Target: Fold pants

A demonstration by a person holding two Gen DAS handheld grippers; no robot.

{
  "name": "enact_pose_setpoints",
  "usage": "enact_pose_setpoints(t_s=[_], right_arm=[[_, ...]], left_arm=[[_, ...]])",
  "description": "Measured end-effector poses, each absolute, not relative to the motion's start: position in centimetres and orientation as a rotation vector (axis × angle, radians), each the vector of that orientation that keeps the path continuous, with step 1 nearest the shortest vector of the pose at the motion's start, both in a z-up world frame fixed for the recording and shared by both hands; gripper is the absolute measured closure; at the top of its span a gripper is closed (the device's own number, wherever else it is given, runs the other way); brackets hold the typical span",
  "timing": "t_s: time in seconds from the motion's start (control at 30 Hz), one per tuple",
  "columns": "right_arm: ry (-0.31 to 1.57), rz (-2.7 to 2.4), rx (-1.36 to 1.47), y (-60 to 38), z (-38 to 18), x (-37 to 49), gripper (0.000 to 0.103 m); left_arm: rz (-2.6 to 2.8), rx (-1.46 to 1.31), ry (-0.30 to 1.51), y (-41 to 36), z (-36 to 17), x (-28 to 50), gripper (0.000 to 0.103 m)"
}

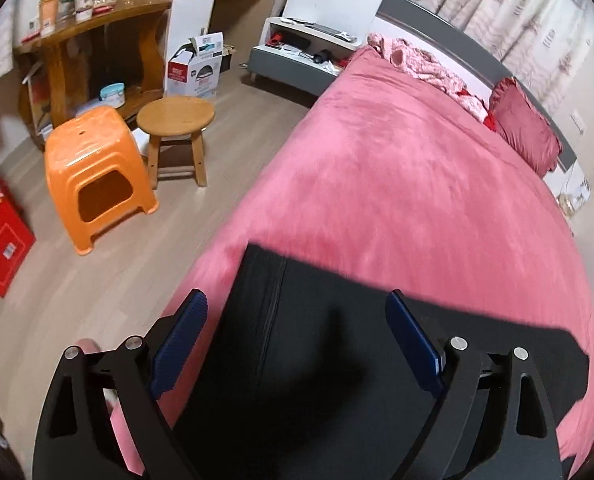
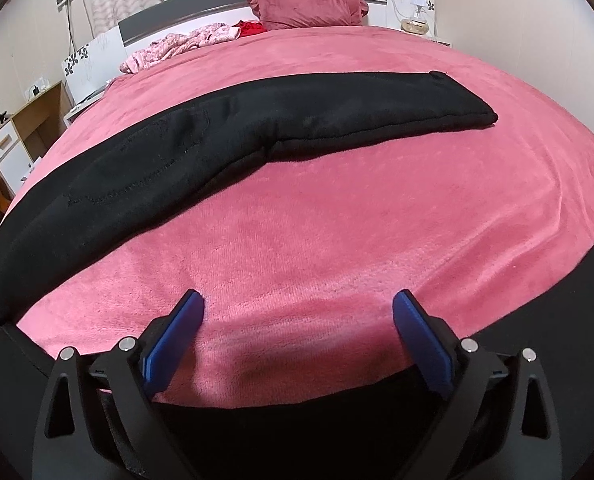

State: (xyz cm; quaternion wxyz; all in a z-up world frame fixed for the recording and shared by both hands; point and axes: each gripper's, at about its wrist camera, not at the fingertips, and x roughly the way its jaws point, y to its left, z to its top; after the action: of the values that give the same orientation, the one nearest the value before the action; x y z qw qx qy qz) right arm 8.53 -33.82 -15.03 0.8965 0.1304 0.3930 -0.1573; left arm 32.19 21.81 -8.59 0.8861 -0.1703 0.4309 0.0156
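Observation:
Black pants lie spread on a pink bed. In the right wrist view one leg runs from the left edge to the upper right, and another black part lies along the bottom. My right gripper is open and empty, over bare pink cover between the two legs. In the left wrist view the pants' waist end lies near the bed's left edge. My left gripper is open just above this black cloth, holding nothing.
On the bed's far end lie a dark pink pillow and crumpled pink clothes. Left of the bed on the wood floor stand an orange plastic stool, a round wooden stool, a wooden desk and a red box.

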Motion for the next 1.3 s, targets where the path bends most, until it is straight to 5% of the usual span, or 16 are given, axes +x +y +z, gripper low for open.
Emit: enact_pose_setpoints(t_s=[0.1,0.17,0.3,0.47,0.97,1.3], right_arm=[[0.817,-0.327,0.269,-33.9,-15.1,8.7,0.005],[0.816,-0.328,0.269,-33.7,-15.2,8.7,0.005],[0.816,-0.329,0.269,-33.7,-15.2,8.7,0.004],[0.818,-0.332,0.269,-33.6,-15.3,8.7,0.004],[0.819,-0.332,0.272,-33.7,-15.3,8.7,0.004],[0.829,-0.34,0.264,-33.6,-15.3,8.8,0.003]], left_arm=[[0.065,-0.395,0.919,22.7,-9.6,34.6,0.026],[0.079,-0.435,0.954,23.3,-10.6,35.7,0.047],[0.09,-0.422,0.981,23.1,-11.9,36.2,0.056],[0.07,-0.292,0.954,21.7,-11.5,35.4,0.089],[-0.154,-0.392,0.677,20.0,-2.0,22.2,0.092],[-0.153,-0.589,0.743,21.7,-6.9,10.4,0.093]])
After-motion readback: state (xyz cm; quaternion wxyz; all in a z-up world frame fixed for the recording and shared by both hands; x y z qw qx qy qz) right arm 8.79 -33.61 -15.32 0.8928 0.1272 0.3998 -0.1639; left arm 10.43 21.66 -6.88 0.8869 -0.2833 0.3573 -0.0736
